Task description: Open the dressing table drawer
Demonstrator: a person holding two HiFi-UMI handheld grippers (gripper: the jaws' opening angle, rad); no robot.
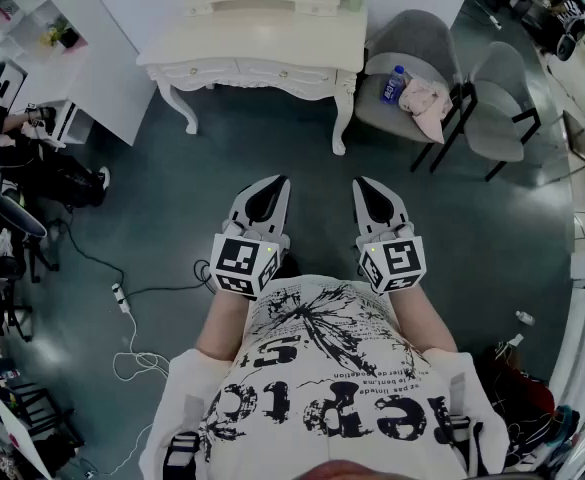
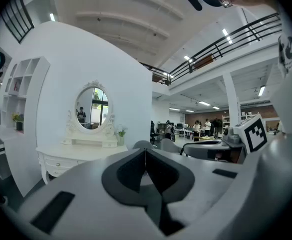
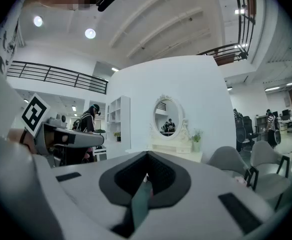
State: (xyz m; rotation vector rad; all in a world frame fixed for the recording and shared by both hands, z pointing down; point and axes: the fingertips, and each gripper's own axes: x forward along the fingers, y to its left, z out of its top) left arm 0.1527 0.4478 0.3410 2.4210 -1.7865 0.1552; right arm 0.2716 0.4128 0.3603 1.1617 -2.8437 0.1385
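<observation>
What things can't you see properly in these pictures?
- Head view: the handles on the dressing table drawers are too small to make out.
- Right gripper view: the drawers are hidden behind the right gripper itself.
- Left gripper view: the left gripper covers part of the drawer front.
- Head view: the label on the bottle on the chair is too small to read.

Reads bright and even indoors. Comes from round ceiling lights (image 3: pixel 90 33) at upper left of the right gripper view. Casts only soft shadows on the floor (image 1: pixel 302 188). Bends hard and blackens at the corners of both gripper views; blurs the right gripper (image 3: pixel 146 159) close up, sharpens farther back.
</observation>
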